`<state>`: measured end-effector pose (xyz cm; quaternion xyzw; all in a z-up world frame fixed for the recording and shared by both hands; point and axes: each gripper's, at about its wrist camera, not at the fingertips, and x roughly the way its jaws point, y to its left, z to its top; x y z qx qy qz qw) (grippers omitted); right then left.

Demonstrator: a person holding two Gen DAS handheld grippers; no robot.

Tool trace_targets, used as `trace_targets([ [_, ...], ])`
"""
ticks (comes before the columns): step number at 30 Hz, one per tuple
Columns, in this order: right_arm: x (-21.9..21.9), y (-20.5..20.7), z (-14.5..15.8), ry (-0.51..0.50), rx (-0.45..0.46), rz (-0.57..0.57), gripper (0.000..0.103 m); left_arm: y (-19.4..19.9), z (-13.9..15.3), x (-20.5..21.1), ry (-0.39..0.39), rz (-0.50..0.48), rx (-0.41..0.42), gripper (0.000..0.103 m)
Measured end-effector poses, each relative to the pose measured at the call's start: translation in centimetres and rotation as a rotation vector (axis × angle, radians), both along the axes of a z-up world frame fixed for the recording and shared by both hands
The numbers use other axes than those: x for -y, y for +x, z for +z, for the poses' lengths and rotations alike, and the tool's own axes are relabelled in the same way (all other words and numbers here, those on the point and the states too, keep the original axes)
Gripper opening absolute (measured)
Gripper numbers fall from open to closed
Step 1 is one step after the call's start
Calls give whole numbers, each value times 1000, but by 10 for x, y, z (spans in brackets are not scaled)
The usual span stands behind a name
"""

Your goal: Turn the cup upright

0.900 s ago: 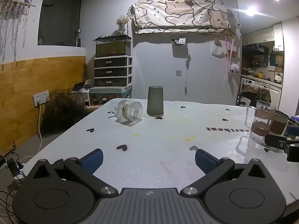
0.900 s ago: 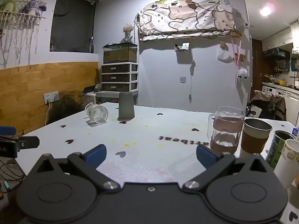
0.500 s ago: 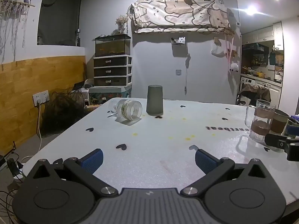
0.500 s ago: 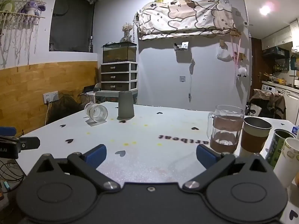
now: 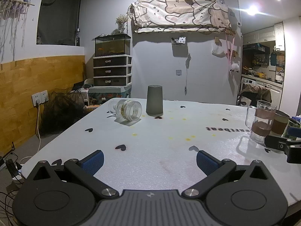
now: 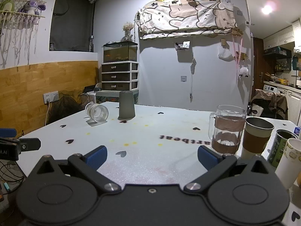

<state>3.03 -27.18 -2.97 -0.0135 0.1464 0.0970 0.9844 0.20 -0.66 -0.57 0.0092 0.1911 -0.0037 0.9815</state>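
Note:
A dark grey cup (image 5: 154, 100) stands upside down at the far side of the white table (image 5: 150, 146); it also shows in the right wrist view (image 6: 126, 104). A clear glass cup (image 5: 128, 109) lies on its side just left of it, and shows in the right wrist view (image 6: 97, 112) too. My left gripper (image 5: 150, 160) is open and empty over the near table edge, well short of both cups. My right gripper (image 6: 152, 155) is open and empty, also near the front edge.
A glass mug with a brown sleeve (image 6: 226, 129), a steel cup with a brown band (image 6: 256, 137), a green can (image 6: 280, 145) and a white paper cup (image 6: 288, 162) stand at the right. The other gripper's tip shows at each view's side (image 5: 282, 146).
Both grippers have drifted very slightly; the cups appear a little higher and nearer in view. Nothing was touched or moved on the table.

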Motion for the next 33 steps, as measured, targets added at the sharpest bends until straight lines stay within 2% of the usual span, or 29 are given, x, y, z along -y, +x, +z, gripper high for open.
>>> trace_targets([
  [18,-1,4,-3,-1,-3,1,103,3,-8,9,1,-2,2,103],
  [33,-3,0,0,-8,-1,4,103,0,2,6,-3,-6,3,103],
])
